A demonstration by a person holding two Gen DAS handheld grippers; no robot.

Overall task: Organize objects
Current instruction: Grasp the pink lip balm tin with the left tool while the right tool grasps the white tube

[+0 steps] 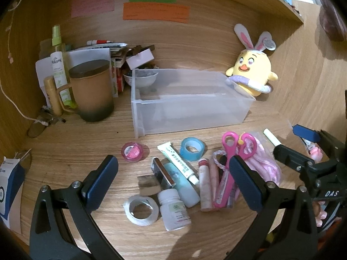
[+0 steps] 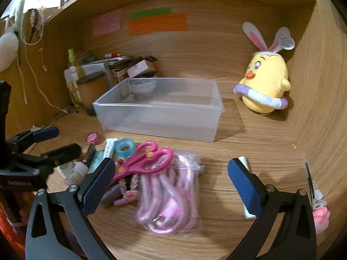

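Beyond your wide-open left gripper (image 1: pixel 173 177) and wide-open right gripper (image 2: pixel 171 182), a clear bin (image 2: pixel 156 117) sits on the wooden desk (image 2: pixel 249 143), inside a wood-walled alcove.

Both cameras sit low above the wooden desk (image 1: pixel 71 151) and look forward and a little down, toward the back wall of the alcove; the left wrist view stands more to the left, near the small items, with the clear bin (image 1: pixel 190 101) ahead. The right wrist view stands more to the right, close over the bag of pink cord (image 2: pixel 171 197); both views share the bin, the pink scissors (image 2: pixel 145 158), the yellow plush chick (image 1: pixel 251 73) and the coloured paper notes (image 2: pixel 156 23); each view also catches the other gripper at its edge.
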